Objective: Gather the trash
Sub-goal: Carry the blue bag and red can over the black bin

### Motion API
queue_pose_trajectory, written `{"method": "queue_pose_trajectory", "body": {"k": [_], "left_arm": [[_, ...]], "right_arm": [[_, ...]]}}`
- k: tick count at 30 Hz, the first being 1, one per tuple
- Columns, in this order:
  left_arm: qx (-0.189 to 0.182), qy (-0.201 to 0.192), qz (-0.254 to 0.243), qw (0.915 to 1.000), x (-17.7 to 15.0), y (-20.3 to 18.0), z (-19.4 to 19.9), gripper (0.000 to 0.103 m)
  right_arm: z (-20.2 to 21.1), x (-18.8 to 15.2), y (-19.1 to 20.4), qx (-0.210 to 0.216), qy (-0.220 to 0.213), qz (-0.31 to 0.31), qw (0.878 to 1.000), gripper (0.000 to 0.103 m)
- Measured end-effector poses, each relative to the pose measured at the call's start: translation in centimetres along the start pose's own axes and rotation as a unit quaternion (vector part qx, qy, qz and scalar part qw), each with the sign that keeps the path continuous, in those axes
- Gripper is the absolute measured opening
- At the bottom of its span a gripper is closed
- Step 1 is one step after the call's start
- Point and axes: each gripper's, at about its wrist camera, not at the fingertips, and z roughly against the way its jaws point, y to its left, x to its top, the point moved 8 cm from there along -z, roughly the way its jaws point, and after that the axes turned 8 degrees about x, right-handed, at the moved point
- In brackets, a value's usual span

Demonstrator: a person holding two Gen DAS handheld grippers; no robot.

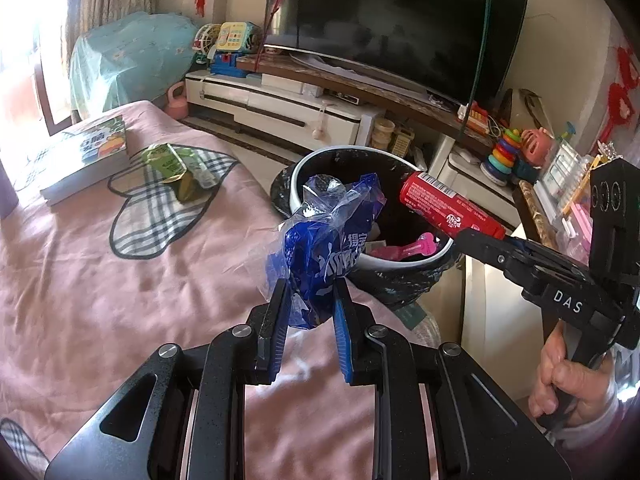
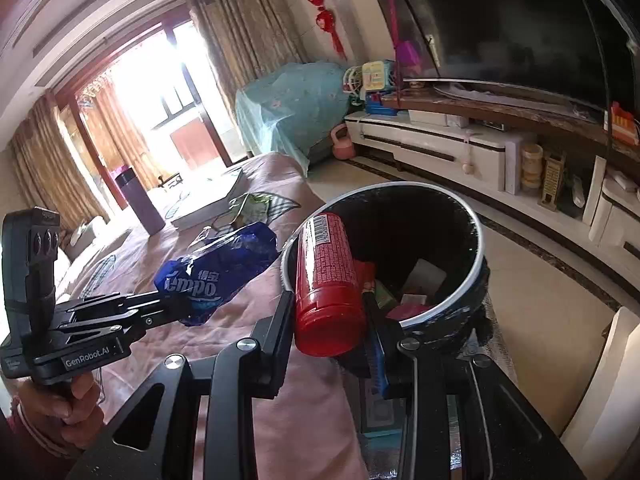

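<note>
Left gripper (image 1: pixel 310 300) is clamping a crumpled blue plastic wrapper (image 1: pixel 320 240), jaws narrowed with the film pinched between the blue pads. The wrapper is sticking up and forward from the fingertips, hanging above the pink bed cover (image 1: pixel 120 280) just short of the trash bin (image 1: pixel 400 258). Same wrapper (image 2: pixel 218 272) is showing in the right wrist view, held out over the bed edge beside the bin.

Right gripper (image 2: pixel 330 320) is gripping a red cylindrical can (image 2: pixel 328 280) across its body near the cap end, jaws partly closed and pressing on both sides. The can is pointing away from the camera, its barcode end reaching over the bin rim (image 2: pixel 476 240). In the left wrist view the can (image 1: pixel 448 210) is sitting tilted above the bin's right side, with the right gripper (image 1: pixel 472 236) behind it and a hand (image 1: pixel 568 384) on the handle.

The bin is black inside with a white rim and a dark liner folded over the outside. It is standing on the floor right against the bed corner. Pink and white scraps are lying at its bottom; can't tell what they are.

Still on the bed: a green snack packet (image 1: pixel 172 166) lying on a plaid heart patch, well apart from both grippers, next to a book (image 1: pixel 84 156). A purple tumbler (image 2: pixel 140 200) is standing upright further back on the bed.

A dark TV (image 1: pixel 396 28) is sitting on a white cabinet (image 1: pixel 280 108) behind the bin.
</note>
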Motion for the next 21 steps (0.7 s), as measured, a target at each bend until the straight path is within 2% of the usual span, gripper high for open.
{"method": "queue_pose_trajectory", "body": {"k": [14,21], "left_arm": [[0.0,0.002,-0.029,0.9996,2.6,-2.5,-2.0,0.02],[0.006,0.002,-0.039,0.9992,3.6,-3.0,-2.9,0.02]], "right_arm": [[-0.6,1.6,-2.9,-0.022,0.005,-0.011,1.0,0.033],[-1.2,2.2,-3.8,-0.02,0.009,-0.018,1.0,0.033]]}}
